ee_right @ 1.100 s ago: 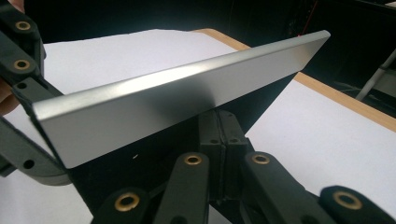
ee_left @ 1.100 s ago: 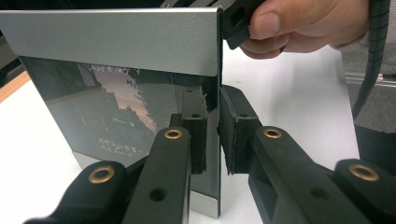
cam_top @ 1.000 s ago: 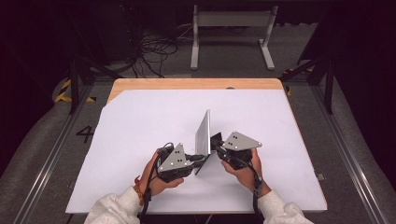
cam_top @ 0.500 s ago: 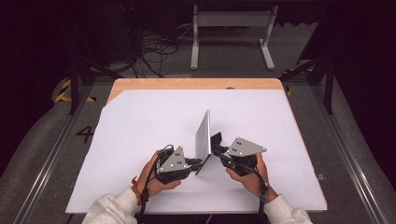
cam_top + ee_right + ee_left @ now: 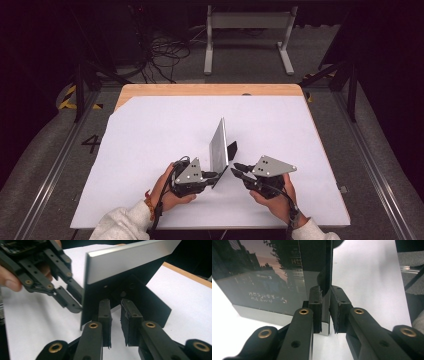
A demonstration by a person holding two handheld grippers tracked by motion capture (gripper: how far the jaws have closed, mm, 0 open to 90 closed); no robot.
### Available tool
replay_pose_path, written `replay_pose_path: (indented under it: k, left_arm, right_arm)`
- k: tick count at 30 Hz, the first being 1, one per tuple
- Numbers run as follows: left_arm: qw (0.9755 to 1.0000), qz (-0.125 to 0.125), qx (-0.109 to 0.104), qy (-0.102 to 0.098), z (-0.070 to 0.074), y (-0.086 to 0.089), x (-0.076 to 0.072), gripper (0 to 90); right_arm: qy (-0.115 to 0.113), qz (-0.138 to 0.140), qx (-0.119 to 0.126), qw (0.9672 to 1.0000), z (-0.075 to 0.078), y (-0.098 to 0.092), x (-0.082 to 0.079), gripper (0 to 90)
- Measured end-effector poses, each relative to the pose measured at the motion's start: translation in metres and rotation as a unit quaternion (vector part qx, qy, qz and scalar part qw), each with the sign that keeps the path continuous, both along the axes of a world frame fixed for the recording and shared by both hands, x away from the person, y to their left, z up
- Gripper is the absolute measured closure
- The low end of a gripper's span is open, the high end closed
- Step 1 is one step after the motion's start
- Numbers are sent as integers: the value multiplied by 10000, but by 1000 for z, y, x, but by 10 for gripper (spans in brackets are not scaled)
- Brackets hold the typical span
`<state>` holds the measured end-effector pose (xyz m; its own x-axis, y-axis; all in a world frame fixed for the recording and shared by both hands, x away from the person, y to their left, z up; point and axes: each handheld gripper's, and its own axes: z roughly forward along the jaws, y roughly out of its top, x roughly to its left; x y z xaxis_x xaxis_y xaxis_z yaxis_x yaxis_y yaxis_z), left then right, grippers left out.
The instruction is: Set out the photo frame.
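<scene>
One upright silver-edged picture frame [image 5: 219, 147]

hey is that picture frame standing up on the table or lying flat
Standing up. The picture frame rests on its bottom edge on the white table, its black back stand swung out behind it. The left gripper clamps one bottom corner.

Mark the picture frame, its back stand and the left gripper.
picture frame [image 5: 219, 146], high view, on its silver face.
back stand [image 5: 152, 303], right gripper view, on the black prop panel behind the frame.
left gripper [image 5: 325, 312], left gripper view, midway between its fingers, which clamp the frame's edge.
</scene>
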<state>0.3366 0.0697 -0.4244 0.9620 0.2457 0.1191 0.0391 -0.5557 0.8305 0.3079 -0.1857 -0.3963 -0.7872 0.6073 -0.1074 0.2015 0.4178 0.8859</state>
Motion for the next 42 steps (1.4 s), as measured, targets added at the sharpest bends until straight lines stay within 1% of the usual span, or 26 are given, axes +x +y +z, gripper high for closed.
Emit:
replay_pose_path:
  k: [2, 6, 8, 12, 14, 18, 19, 21, 22, 23, 24, 25, 29, 31, 32, 33, 35, 36, 37, 38, 41, 42]
  left_arm:
    - [10000, -5, 24, -18, -1, -4, -1, 791]
    - [10000, 22, -3, 10, -2, -7, -1, 782]
    - [10000, 28, -47, 41, -3, -8, 0, 779]
    - [10000, 29, -55, 47, -3, -8, 0, 779]
    - [10000, 15, -52, 62, -3, -9, 1, 783]
    - [10000, 14, -58, 68, -3, -9, 1, 784]
    - [10000, 23, -62, 73, -3, -10, 0, 784]
    - [9999, 27, -99, 104, -5, -11, 1, 786]
    - [9999, 41, -59, 107, -5, -13, 2, 792]
    - [9999, 32, -64, 115, -6, -14, 2, 795]
    - [9999, 45, -56, 124, -7, -16, 2, 797]
    - [9999, 44, -43, 133, -8, -17, 3, 799]
    - [9999, 21, -14, 117, -9, -17, 4, 800]
    - [10000, 10, 73, 41, -8, -17, 2, 803]
    - [9999, -2, 103, 13, -7, -17, 3, 809]
    - [9999, 76, 109, -17, -6, -16, 3, 825]
    - [9999, 119, 57, 31, -5, -10, 7, 830]
    - [9998, 170, 10, 61, -4, -6, 10, 822]
    - [9998, 210, 0, 51, -4, -3, 11, 819]
    - [9997, 236, -28, 65, -3, 1, 12, 816]
    - [9992, 392, -24, 3, 1, 12, 17, 803]
    - [9992, 392, -24, 3, 1, 12, 17, 799]
  right_arm:
    - [2, 31, -8, 10000, 0, 1, -2, 766]
    - [14, 73, -27, 10000, -1, 3, -6, 740]
    - [43, 57, -18, 10000, -3, 5, -6, 718]
    - [73, 18, 1, 10000, -3, 4, -6, 696]
    - [132, 21, 33, 9999, -2, 2, -4, 681]
    - [137, 58, 78, 9999, -1, 1, -6, 672]
    - [155, 86, 99, 9998, 0, 1, -6, 668]
    - [283, 158, 224, 9992, 0, 3, -6, 656]
    - [284, 171, 234, 9992, 0, 5, -6, 651]
    - [271, 171, 215, 9993, 0, 7, -7, 643]
    - [243, 165, 191, 9994, 0, 8, -7, 624]
    - [233, 100, 167, 9995, 0, 9, -7, 624]
    - [237, 13, 241, 9994, 0, 6, -5, 638]
    - [235, -42, 274, 9993, 0, 5, -3, 637]
    - [235, -72, 284, 9993, -1, 5, -2, 633]
    - [241, -83, 298, 9992, -1, 6, -1, 632]
    - [328, -123, 416, 9985, -1, 7, 2, 632]
    - [264, -149, 363, 9989, -1, 8, 2, 630]
    - [222, -166, 305, 9991, -1, 10, 3, 628]
    - [237, -158, 315, 9991, -2, 10, 3, 624]
    - [248, -266, 286, 9989, -4, 13, 4, 599]
    - [248, -266, 286, 9989, -4, 13, 4, 599]
